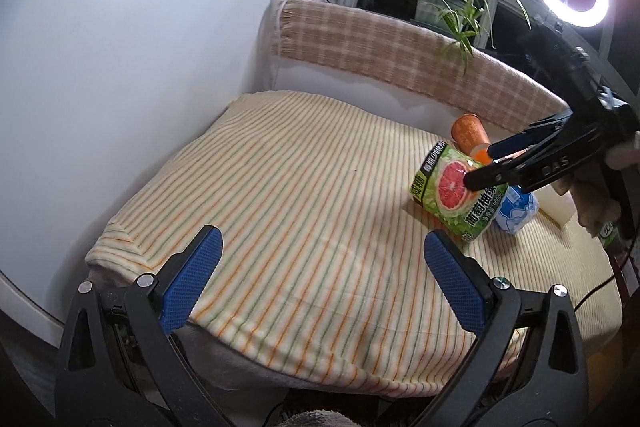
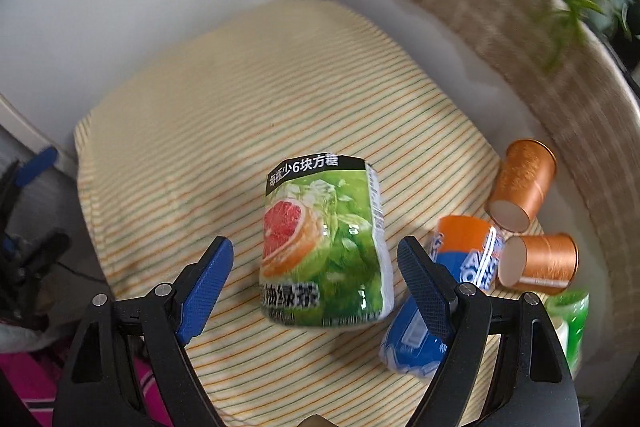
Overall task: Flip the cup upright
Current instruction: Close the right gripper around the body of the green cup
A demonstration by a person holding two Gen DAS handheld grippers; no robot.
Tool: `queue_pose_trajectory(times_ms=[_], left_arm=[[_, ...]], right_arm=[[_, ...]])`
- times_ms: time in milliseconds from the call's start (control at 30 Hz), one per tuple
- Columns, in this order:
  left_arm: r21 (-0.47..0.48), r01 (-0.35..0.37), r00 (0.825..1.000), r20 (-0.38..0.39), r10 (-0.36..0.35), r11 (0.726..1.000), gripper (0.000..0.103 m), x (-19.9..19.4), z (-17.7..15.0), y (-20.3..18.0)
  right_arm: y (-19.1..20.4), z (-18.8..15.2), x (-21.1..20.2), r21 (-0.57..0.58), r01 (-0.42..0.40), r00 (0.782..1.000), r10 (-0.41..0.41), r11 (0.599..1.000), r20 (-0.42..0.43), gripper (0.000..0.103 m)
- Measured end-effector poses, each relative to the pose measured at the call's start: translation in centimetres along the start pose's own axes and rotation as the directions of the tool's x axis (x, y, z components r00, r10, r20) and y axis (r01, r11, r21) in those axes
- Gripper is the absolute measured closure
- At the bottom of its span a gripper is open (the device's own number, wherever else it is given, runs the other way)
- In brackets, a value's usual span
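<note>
Progress: looks like approach stage, nothing gripped, flip not done yet as far as I can judge.

Striped cloth (image 2: 248, 99): soft, ribbed, cream with orange/green lines, draped over a cushion-like surface; edges sag, so expect a squashy base. Beige plaid blanket (image 1: 360, 39) runs along the far edge, woolly texture.

Cup (image 2: 324, 243): the big green one with grapefruit print and Chinese text, thin wrinkly sleeve over a cylinder. Sits mid-cloth, slightly tilted; which end is up I cannot tell, no rim or opening shows. Sleeve looks slick and crushable.

Right hand-held gripper (image 2: 316, 263): jaws wide, straddling the cup's lower half, pads apart from it on both sides. Blue knurled rubber pads, black plastic arms.

Left hand-held gripper (image 1: 320, 263): also wide, empty, over bare cloth near the front edge, well apart from the cup.

Clutter right of the cup: blue crinkly pack (image 2: 412, 343) just beside it, orange-blue cup (image 2: 464, 243) behind that, two copper metallic cups (image 2: 536, 263) lying on their sides, pale bases toward the camera. Tight clearance for the right jaw.
</note>
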State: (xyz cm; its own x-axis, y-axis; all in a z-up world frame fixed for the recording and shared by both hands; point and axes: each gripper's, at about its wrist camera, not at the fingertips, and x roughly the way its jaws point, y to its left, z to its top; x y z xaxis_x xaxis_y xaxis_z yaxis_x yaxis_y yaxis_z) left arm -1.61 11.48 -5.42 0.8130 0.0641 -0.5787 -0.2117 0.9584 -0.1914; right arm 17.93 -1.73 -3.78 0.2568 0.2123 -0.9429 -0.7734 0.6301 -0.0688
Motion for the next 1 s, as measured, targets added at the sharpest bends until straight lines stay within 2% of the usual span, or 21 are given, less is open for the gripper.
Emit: queue_pose_trajectory(times_ms=[233, 500, 1000], left_arm=[[-0.036, -0.014, 1.0, 0.017, 0.014, 0.999, 0.001, -0.7, 0.2, 1.9], [-0.046, -0.018, 0.999, 0.031, 0.02, 0.999, 0.001, -1.2, 0.1, 2.6], [-0.035, -0.018, 0.999, 0.037, 0.019, 0.999, 0.001, -1.5, 0.2, 2.2]], right_arm=[[0.3, 1.7, 3.4, -0.046, 0.044, 0.988, -0.05, 0.998, -0.145, 0.019], [-0.8, 1.9, 5.6, -0.031, 0.062, 0.977, -0.067, 0.998, -0.205, 0.019], [-1.2, 0.8, 3.7, -0.01, 0.047, 0.988, -0.048, 0.999, -0.144, 0.02]])
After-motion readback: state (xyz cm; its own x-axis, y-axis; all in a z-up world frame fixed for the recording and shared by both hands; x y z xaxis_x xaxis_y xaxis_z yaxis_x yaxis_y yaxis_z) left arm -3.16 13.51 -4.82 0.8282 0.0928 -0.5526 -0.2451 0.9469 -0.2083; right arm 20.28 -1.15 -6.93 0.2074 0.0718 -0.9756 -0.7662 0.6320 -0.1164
